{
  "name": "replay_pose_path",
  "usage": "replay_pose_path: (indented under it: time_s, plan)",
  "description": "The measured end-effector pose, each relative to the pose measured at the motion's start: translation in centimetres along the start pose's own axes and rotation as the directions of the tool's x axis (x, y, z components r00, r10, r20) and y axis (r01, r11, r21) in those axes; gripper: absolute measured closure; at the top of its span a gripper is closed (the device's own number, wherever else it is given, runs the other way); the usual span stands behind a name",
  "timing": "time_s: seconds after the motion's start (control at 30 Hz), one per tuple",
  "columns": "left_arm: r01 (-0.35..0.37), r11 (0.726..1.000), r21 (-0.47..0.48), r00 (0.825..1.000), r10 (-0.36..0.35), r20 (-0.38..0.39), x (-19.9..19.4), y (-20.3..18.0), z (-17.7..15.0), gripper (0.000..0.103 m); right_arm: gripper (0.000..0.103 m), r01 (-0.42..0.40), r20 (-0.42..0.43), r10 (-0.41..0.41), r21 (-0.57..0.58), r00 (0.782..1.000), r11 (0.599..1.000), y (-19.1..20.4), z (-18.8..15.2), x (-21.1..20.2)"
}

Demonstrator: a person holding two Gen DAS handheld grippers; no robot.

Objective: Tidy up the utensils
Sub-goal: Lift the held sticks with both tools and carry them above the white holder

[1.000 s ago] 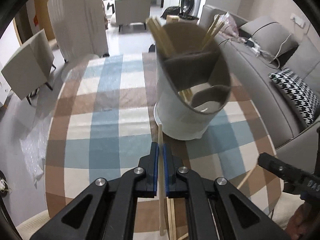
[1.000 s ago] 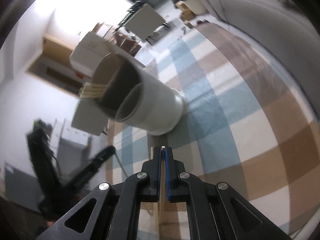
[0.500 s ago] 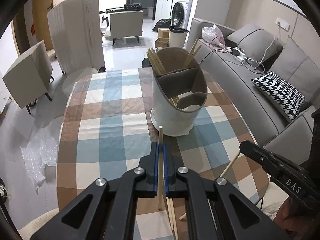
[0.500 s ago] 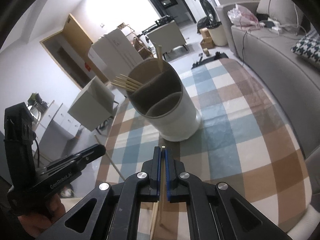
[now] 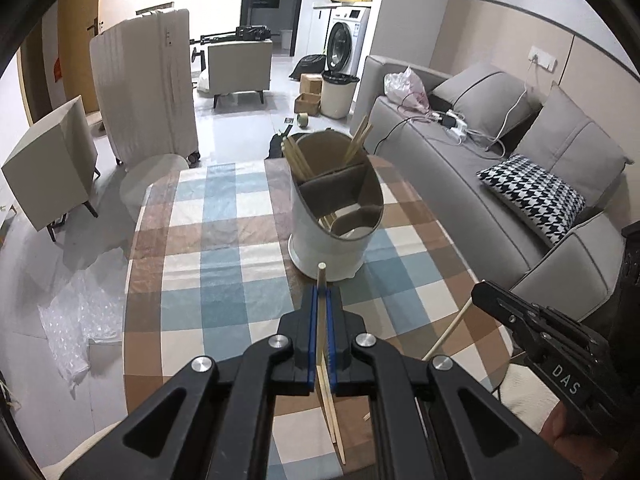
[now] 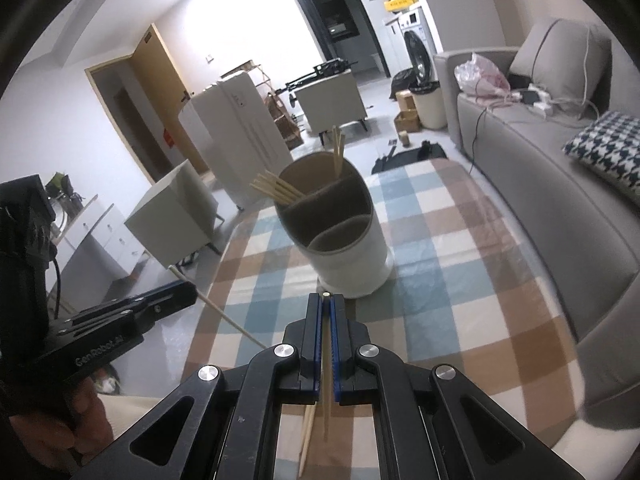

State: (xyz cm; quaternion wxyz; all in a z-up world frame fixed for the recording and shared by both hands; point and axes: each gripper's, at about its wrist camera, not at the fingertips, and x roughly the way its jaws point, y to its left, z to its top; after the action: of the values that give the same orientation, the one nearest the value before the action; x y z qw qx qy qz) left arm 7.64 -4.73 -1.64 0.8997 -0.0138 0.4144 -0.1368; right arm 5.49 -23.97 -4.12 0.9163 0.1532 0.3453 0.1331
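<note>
A white utensil holder (image 5: 332, 236) (image 6: 352, 256) with brown-lined compartments stands mid-table on the checked cloth (image 5: 224, 264). Several wooden chopsticks (image 5: 298, 158) lean in its rear compartment. My left gripper (image 5: 322, 294) is shut on one chopstick (image 5: 321, 276), whose tip points at the holder's base from a short way in front. My right gripper (image 6: 326, 300) is likewise shut on a chopstick (image 6: 327, 294), also in front of the holder. Each gripper shows in the other's view: the right gripper (image 5: 480, 292) and the left gripper (image 6: 188, 292), both holding their sticks. Loose chopsticks (image 5: 336, 420) (image 6: 308, 432) lie on the cloth beneath the grippers.
A grey sofa (image 5: 500, 184) with a houndstooth cushion (image 5: 532, 196) runs along the table's right side. Left of the table on the floor are bubble wrap (image 5: 76, 320), a beige armchair (image 5: 48, 164) and a white suitcase (image 5: 148, 88). A person's hand (image 6: 76, 420) grips the left handle.
Both grippers have risen and drawn back from the holder, each keeping its chopstick. The right wrist view has rolled from tilted to nearly upright.
</note>
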Motion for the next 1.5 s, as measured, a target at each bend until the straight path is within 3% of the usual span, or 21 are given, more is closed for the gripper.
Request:
replay_pose_path:
  time_s: [0.33,0.63,0.73,1.1,1.5]
  plan:
    - [0.087,0.994,-0.06,0.994,-0.083,0.073,-4.5,0.4,3.0,0.103,0.1,-0.017,0.071,0.023,-0.081,0.997,0.997,1.8,4.0,-3.3]
    - [0.031,0.997,-0.07,0.997,-0.026,0.071,-6.1,-0.4,9.0,0.103,0.1,-0.062,0.127,0.085,-0.175,0.988,0.983,4.1,11.5,-5.3]
    - [0.054,0.994,-0.098,0.996,-0.047,0.075,-5.9,0.1,10.9,0.103,0.1,-0.073,0.135,0.099,-0.185,0.986,0.98,4.3,13.9,-5.1]
    - [0.058,0.992,-0.116,0.997,-0.051,0.061,-1.3,1.3,16.7,0.103,0.1,-0.058,0.177,0.096,-0.207,0.98,0.977,3.8,21.6,0.0]
    - [0.046,0.994,-0.1,0.999,-0.046,0.005,4.4,2.1,18.7,0.103,0.1,-0.064,0.163,0.106,-0.244,0.981,0.968,2.9,23.9,7.8]
